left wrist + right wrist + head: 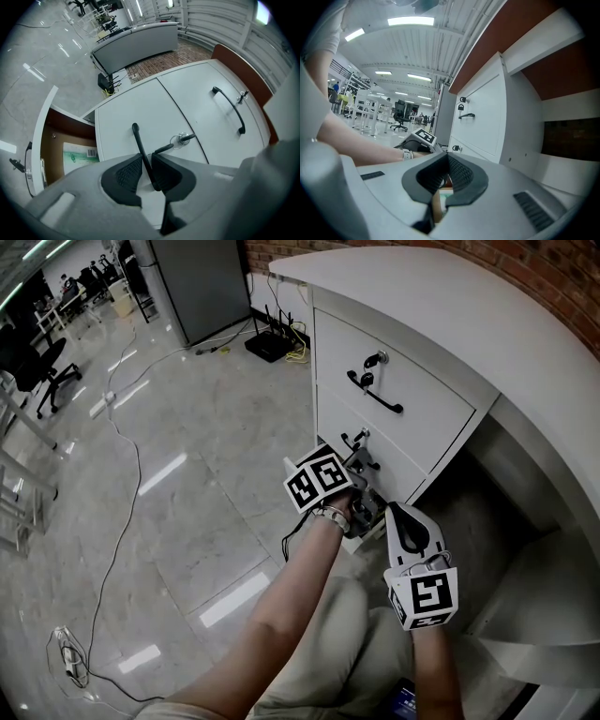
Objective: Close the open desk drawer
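Observation:
The white desk pedestal (427, 442) has stacked drawers. My left gripper (364, 486) (146, 159) is shut on the black bar handle (137, 138) of the middle drawer, just beside its key (183, 138). The top drawer (220, 79) carries its own black handle (375, 395). On the other side of the gripped front a drawer stands pulled out: its brown inside (56, 136) holds a printed paper (77, 157), and its white front (40, 131) sticks out. My right gripper (411, 521) (446, 164) hovers near the left one, jaws together and nothing between them.
A curved white desktop (450, 296) runs above the pedestal against a brick wall (553, 268). A black router (270, 343) and cables (122, 456) lie on the glossy floor. A grey cabinet (197, 282) and an office chair (42, 367) stand further off.

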